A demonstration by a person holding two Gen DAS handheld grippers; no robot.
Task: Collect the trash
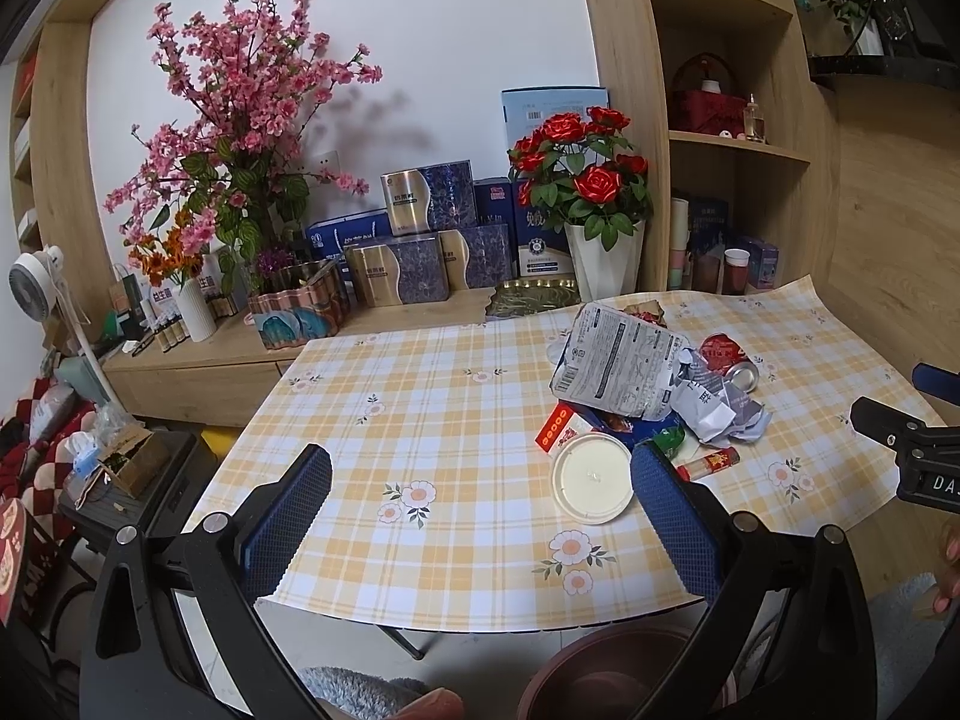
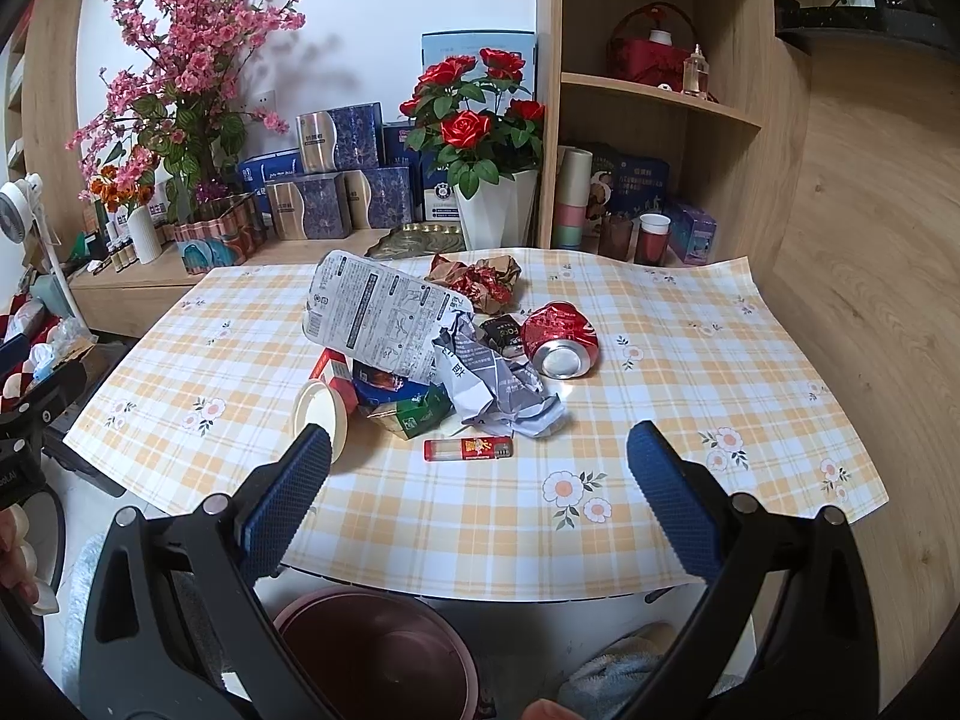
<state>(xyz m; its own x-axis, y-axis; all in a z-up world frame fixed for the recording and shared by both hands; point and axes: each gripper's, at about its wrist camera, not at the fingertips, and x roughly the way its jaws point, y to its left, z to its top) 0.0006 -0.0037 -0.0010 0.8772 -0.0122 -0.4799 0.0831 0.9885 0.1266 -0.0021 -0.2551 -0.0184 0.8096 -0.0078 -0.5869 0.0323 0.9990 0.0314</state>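
A heap of trash lies on the checked tablecloth (image 2: 690, 372): a printed silver pouch (image 2: 375, 315), crumpled paper (image 2: 492, 384), a crushed red can (image 2: 561, 339), a red-brown wrapper (image 2: 480, 279), a green packet (image 2: 414, 411), a white lid (image 2: 321, 414) and a red lighter (image 2: 468, 449). In the left wrist view the pouch (image 1: 618, 363), lid (image 1: 591, 477) and can (image 1: 729, 360) show too. My left gripper (image 1: 480, 480) is open, its right finger (image 1: 672, 516) beside the lid. My right gripper (image 2: 480, 456) is open, just short of the lighter. A dark red bin (image 2: 378, 654) stands on the floor below the table edge.
A sideboard behind the table carries flower vases (image 2: 495, 210), blue boxes (image 2: 336, 174) and a patterned tin (image 2: 216, 234). Wooden shelves (image 2: 660, 96) with cups stand at the right. A fan (image 1: 36, 288) and a cluttered crate (image 1: 120, 462) are at the left.
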